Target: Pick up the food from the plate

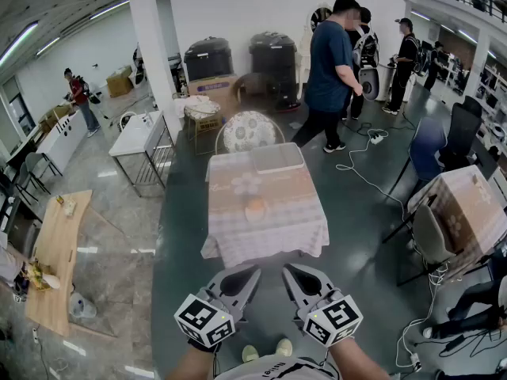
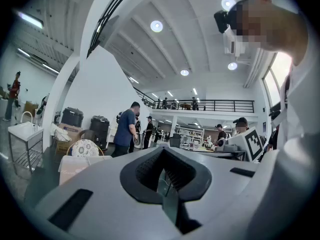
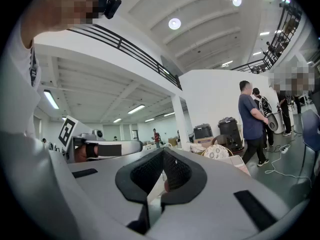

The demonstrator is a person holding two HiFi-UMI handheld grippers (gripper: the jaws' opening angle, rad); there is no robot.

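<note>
A small pale-orange piece of food (image 1: 255, 209) lies on a light plate (image 1: 246, 214), hard to make out, in the middle of a table with a checked cloth (image 1: 277, 228). A clear flat tray (image 1: 277, 158) sits at the table's far end. Both grippers are held low near my body, well short of the table and pointing toward it. My left gripper (image 1: 252, 274) (image 2: 161, 150) has its jaws together with nothing between them. My right gripper (image 1: 288, 270) (image 3: 162, 152) is shut and empty too. The same table shows small in the left gripper view (image 2: 75, 165) and the right gripper view (image 3: 239, 163).
A round-backed chair (image 1: 249, 131) stands behind the table. A person in a blue shirt (image 1: 329, 66) walks at the back right, with others beyond. A wooden table (image 1: 55, 252) is at left, a white trolley (image 1: 139, 137) behind it, chairs and a covered table (image 1: 467, 212) at right, and cables (image 1: 360, 172) on the floor.
</note>
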